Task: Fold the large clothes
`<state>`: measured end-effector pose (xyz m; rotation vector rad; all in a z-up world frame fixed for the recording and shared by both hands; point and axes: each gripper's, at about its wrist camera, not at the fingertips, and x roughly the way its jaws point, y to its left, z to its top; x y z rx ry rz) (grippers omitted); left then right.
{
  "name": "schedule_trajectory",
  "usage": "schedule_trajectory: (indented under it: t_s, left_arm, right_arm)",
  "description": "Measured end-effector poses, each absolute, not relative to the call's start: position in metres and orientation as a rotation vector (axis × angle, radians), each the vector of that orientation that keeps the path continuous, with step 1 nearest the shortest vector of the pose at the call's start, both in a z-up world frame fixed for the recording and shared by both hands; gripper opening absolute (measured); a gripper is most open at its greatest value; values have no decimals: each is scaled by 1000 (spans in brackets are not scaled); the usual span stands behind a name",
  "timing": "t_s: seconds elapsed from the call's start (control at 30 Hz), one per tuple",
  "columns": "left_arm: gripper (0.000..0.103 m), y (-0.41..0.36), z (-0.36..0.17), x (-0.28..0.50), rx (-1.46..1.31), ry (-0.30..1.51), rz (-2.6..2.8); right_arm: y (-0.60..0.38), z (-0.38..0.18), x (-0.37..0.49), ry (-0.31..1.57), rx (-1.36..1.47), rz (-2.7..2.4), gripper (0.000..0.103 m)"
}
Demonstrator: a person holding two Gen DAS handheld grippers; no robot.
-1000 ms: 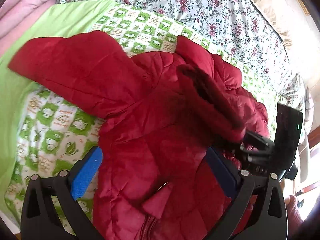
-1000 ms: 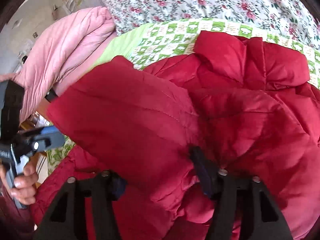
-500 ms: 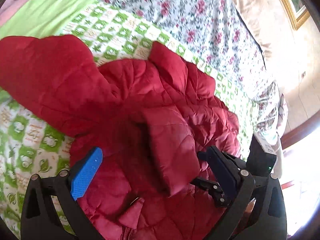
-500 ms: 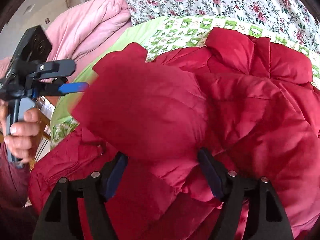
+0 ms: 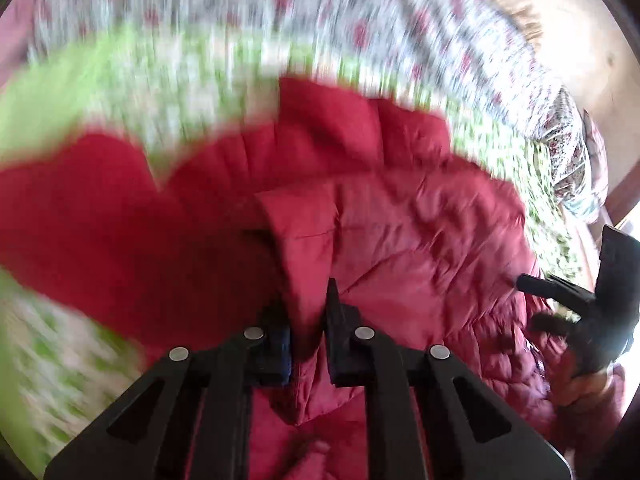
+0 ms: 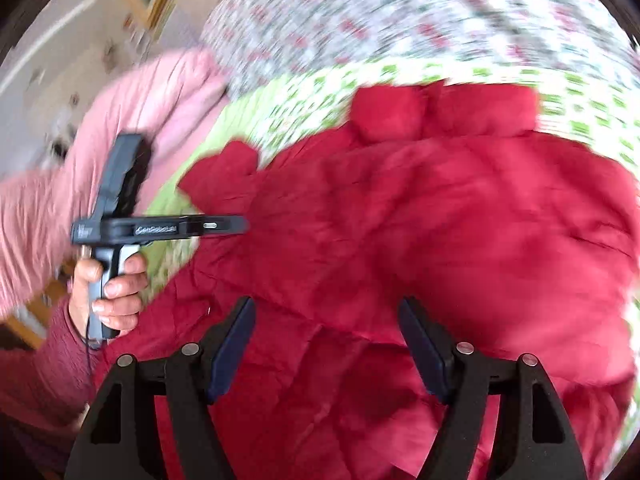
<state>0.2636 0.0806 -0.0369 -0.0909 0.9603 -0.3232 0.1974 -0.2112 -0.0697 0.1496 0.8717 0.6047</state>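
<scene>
**Left claw pinches the red coat**

Left claw (image 5: 307, 320) has just snapped together, and a fold of the red coat (image 5: 400, 240) is squeezed between its two black fingers (image 5: 336, 320). In the left wrist view the fold runs up from the claw toward 12 o'clock. The rest of the coat spreads out toward 9 o'clock and 3 o'clock. Most of this view is blurry.

Right claw (image 6: 326, 344) has its fingers spread wide. They hang over the coat, and its pads (image 6: 234, 344) do not press on the cloth. In the left wrist view this claw shows at 3 o'clock, next to the edge of the coat.

The coat lies crumpled on a green and white blanket (image 6: 304, 96). The blanket peeks out around the coat from 9 o'clock to 1 o'clock in the right wrist view. A flowery sheet (image 6: 400, 12) lies past the blanket at 12 o'clock. A pink quilt (image 6: 132, 112) is bunched up at 10 o'clock.

In the right wrist view the left claw shows at 9 o'clock. A hand (image 6: 110, 288) holds its handle, and a dark red sleeve (image 6: 52, 360) covers the wrist.
</scene>
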Motion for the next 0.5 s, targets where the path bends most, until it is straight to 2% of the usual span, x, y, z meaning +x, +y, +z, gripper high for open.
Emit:
schedule_trajectory:
  t_s: [0.1,0.27,0.37,0.43,0.5]
  left_arm:
    - [11,73,-25,271,54,884,-319]
    - [15,58,-95,292,222,1027,-260]
    - [30,60,-96,289,217,989,-224]
    - [48,70,-85,288,150,993,-192]
    - [49,81,-70,281,99,968,-174]
  right_arm:
    - [-255,-61,196,806,254,476,76]
    - [-302,-74,211,826,353,308,77]
    - [-305,-90,220,881,339,265,75]
    - [-303,-99,224,903,303,255,75]
    - [-300,-102,228,914,257,242,75]
